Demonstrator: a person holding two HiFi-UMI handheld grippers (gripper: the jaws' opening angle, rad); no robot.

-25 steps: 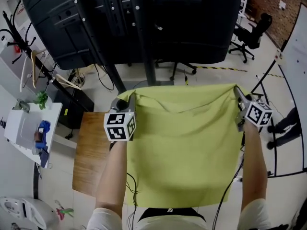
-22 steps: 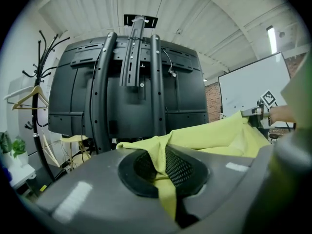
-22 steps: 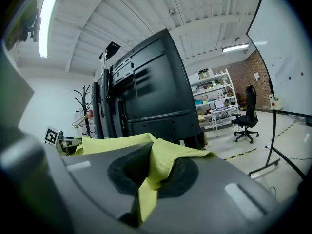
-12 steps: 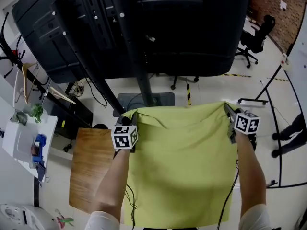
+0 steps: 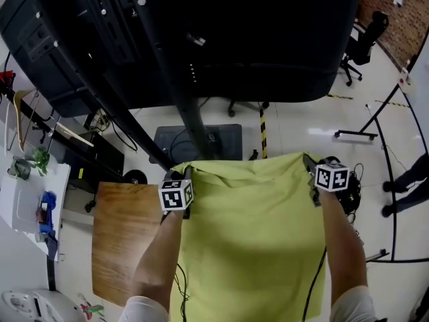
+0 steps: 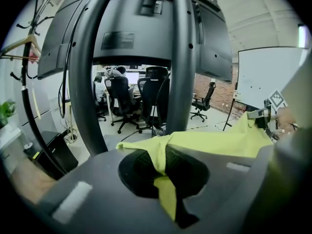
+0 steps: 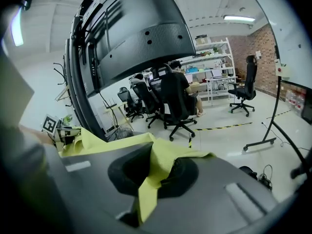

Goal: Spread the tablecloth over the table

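A yellow-green tablecloth (image 5: 255, 233) hangs stretched between my two grippers, draping down toward my body. My left gripper (image 5: 185, 174) is shut on its far left corner, and that corner (image 6: 163, 165) is pinched between the jaws in the left gripper view. My right gripper (image 5: 310, 162) is shut on the far right corner, with the cloth (image 7: 156, 167) caught between its jaws in the right gripper view. A wooden table (image 5: 124, 237) shows below and left of the cloth, partly hidden by it and by my left arm.
A large black screen on a stand (image 5: 201, 39) looms ahead, its post and base (image 5: 194, 143) just beyond the cloth. A white side table (image 5: 27, 193) with small items stands at left. Office chairs (image 5: 365, 39) and a whiteboard stand foot (image 5: 365, 129) are at right. Cables (image 5: 181, 280) hang by my arms.
Both grippers have dropped lower and moved forward with the cloth held taut. The cloth's far edge now hangs nearer the table and the screen stand's base.
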